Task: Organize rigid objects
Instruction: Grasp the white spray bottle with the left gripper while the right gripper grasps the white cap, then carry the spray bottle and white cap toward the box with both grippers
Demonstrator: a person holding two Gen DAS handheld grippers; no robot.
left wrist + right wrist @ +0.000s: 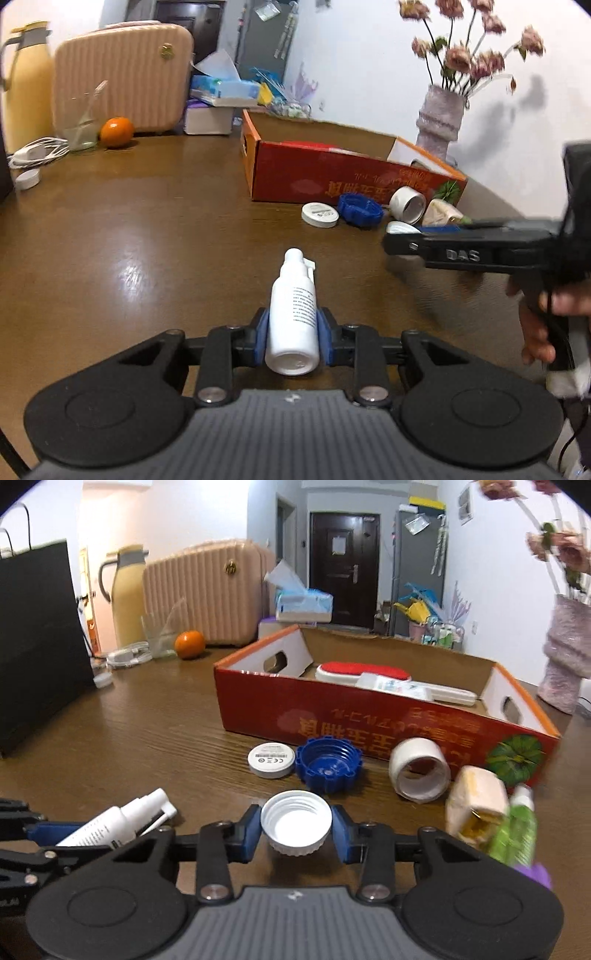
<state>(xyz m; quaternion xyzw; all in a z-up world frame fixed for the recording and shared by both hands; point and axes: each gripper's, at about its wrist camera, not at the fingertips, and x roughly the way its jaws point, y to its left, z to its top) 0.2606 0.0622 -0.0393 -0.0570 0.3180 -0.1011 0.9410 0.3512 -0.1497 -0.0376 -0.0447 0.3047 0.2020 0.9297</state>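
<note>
My left gripper [291,334] pinches a white spray bottle [293,314]; my right gripper [295,829] pinches a white cap [295,821], red box [369,720] ahead.

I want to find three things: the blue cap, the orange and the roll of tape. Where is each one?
blue cap [328,764]: right wrist view, on its hollow inside.
orange [116,132]: left wrist view, on the middle of its peel.
roll of tape [419,755]: right wrist view, on its white outer band.

"DAS" stands on the right tongs' arm [463,255] (the red box's [369,720] print is upside down, unreadable).
</note>
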